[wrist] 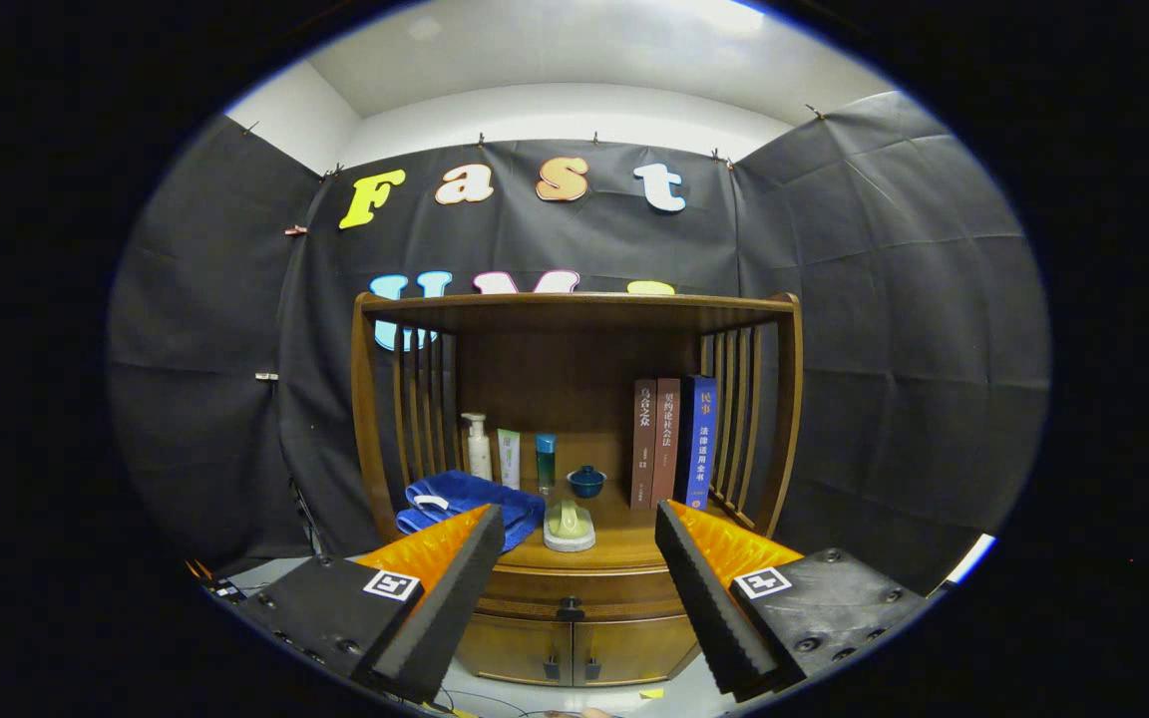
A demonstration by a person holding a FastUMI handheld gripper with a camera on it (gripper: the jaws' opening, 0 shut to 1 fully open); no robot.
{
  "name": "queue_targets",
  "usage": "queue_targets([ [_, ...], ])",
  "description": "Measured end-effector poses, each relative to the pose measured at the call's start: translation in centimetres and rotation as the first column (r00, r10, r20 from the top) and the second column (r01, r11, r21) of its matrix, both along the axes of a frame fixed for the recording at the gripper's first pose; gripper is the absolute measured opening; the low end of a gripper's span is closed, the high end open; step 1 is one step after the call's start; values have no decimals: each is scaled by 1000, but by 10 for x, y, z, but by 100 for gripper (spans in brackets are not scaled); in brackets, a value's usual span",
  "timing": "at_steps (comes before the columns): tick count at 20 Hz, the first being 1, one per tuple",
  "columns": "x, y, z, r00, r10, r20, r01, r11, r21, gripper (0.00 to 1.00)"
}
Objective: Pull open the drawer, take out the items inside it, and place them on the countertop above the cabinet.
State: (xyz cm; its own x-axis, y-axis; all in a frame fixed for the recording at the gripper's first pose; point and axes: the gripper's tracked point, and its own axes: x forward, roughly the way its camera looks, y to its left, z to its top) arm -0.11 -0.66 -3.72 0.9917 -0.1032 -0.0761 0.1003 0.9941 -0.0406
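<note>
Gripper view looks along the gripper [574,568], its two fingers spread wide with nothing between them, held back from a small brown wooden cabinet [574,638] with a slatted, roofed shelf above; the cabinet's shallow wooden drawer [574,588] sits shut between the fingers and beyond their tips, its small dark knob [571,604] centred on the front; two lower doors [574,653] are shut beneath it; on the wooden countertop [624,534] above lie a crumpled blue towel [470,504], a pale green soap-like piece on a pale dish [570,527], a small blue bowl [586,482], a white pump bottle [477,446], a white-and-green tube [509,458], a blue-capped bottle [546,461] and three upright books [674,439]; what the drawer holds cannot be told, and whether any of these things came from it cannot be told either; a shut drawer under a stocked top fits a job barely under way as well as one wound up with the drawer pushed back; should the knob be the target, a sound pull would likely mean approaching level and square to the front, narrowing the fingers evenly onto both sides of the knob, then drawing straight back without lifting, since a small knob may slip from a skewed grip.
</note>
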Motion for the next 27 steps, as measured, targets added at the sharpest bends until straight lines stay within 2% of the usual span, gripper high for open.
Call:
queue_targets([
  [27, 7, 5, 1, 1000, 14, 9, -14, 1000, -13, 99],
])
